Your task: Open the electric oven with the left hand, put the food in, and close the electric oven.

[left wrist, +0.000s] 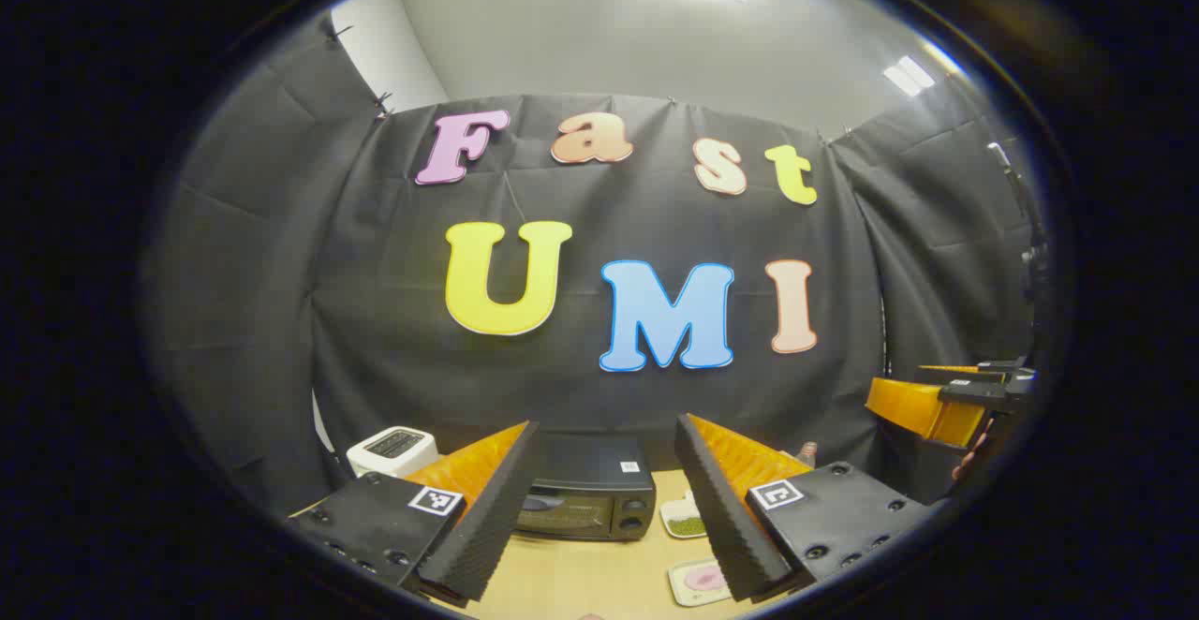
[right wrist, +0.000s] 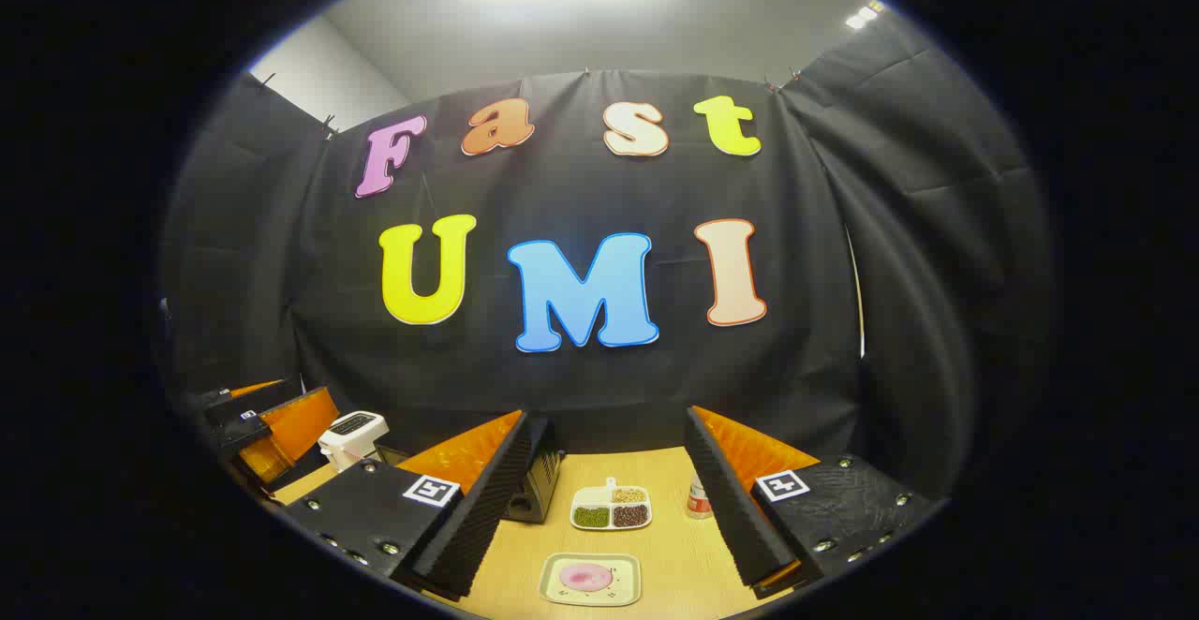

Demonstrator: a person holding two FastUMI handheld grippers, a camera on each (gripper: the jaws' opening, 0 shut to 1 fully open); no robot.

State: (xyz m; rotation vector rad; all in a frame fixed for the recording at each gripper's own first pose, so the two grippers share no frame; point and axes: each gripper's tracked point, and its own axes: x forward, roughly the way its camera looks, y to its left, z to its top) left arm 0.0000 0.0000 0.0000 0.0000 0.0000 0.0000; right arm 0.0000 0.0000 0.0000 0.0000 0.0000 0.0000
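A black electric oven (left wrist: 585, 498) stands on the wooden table (left wrist: 581, 578) with its door shut and its knobs on the right side. My left gripper (left wrist: 605, 425) hangs open above and in front of it, nothing between its fingers. Right of the oven lies a small plate with pink food (left wrist: 701, 581), which I also see on the table (right wrist: 674, 554) as the pink-food plate (right wrist: 590, 579). My right gripper (right wrist: 611, 414) is open and empty, raised above that plate. The oven (right wrist: 536, 484) is partly hidden behind its left finger.
A white toaster (left wrist: 392, 450) stands left of the oven. A divided dish of beans (right wrist: 612, 508) and a small bottle (right wrist: 696, 496) sit behind the pink-food plate. The other gripper (left wrist: 946, 405) shows at the right edge of the left gripper view.
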